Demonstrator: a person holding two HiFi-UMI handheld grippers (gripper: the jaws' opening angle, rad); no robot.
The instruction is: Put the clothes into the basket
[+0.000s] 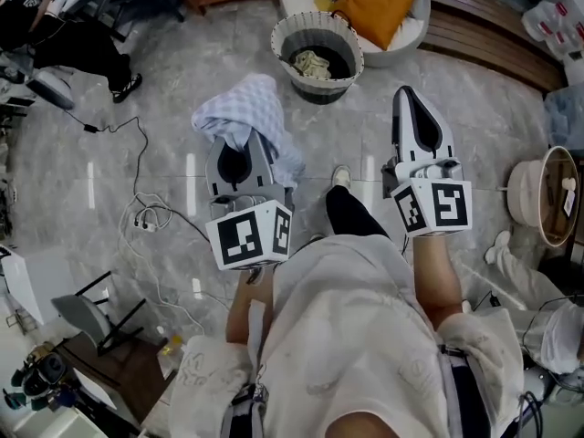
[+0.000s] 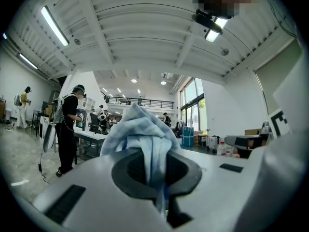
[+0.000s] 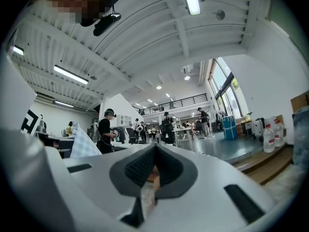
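A light blue checked cloth (image 1: 245,108) hangs bunched from my left gripper (image 1: 239,142), which is shut on it. In the left gripper view the cloth (image 2: 140,129) rises in a crumpled peak out of the closed jaws of the left gripper (image 2: 153,154). The round grey basket (image 1: 278,48) stands on the floor just beyond, with a pale patterned garment (image 1: 312,64) in it. My right gripper (image 1: 408,94) is held level to the right of the basket, jaws shut to a point with nothing between them. From the right gripper (image 3: 154,151) view, the checked cloth (image 3: 83,146) shows at the left.
An orange cushion (image 1: 379,3) lies on a white round seat behind the basket. A wooden step (image 1: 493,35) runs along the back right. Cables and a power strip (image 1: 146,217) trail over the marble floor at left. A round side table (image 1: 547,194) stands at right.
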